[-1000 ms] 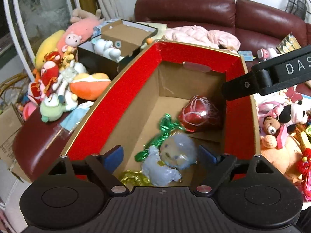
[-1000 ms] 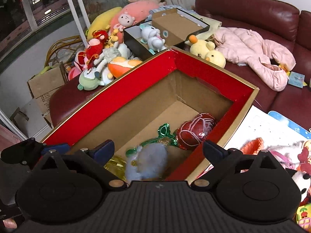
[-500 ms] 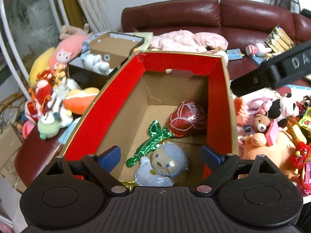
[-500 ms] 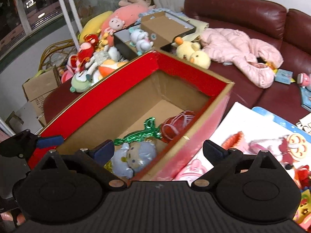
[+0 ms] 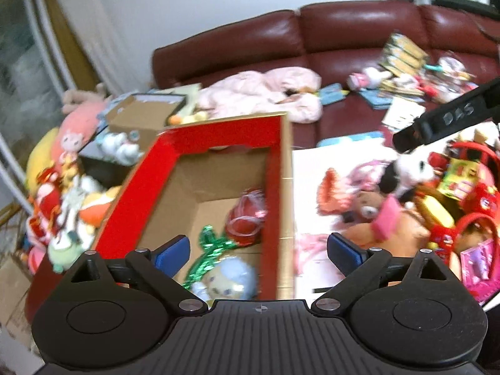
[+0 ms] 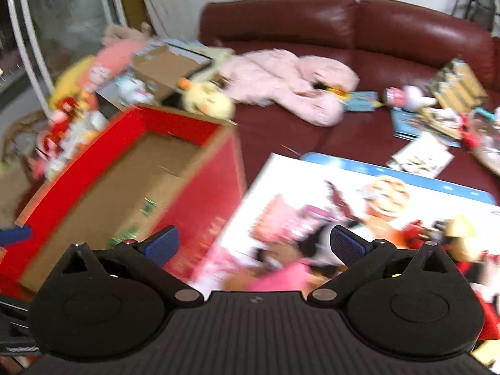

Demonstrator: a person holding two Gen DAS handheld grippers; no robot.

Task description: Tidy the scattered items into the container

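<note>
From my left wrist camera, the far left is a blurred heap of plush toys beside a small brown cardboard box. Next comes the container, a red box with a bare cardboard floor. Inside it lie a green foil piece, a pale blue doll and a red ball wrapped in white string. My left gripper hangs over the box's near end, blue pads spread wide, nothing between them.

Right of the box a white sheet carries the scattered items — a brown teddy bear, a black-and-white plush, red and pink toys. Above them a black bar reads "DAS"; the rest of the word runs out of frame.

On the right wrist camera everything smears. The red box sits left, a yellow duck plush behind it, a pink jacket on the dark red sofa. My right gripper is over the white sheet's near edge — fingers wide apart, empty. Printing on the sheet is too blurred to read.
</note>
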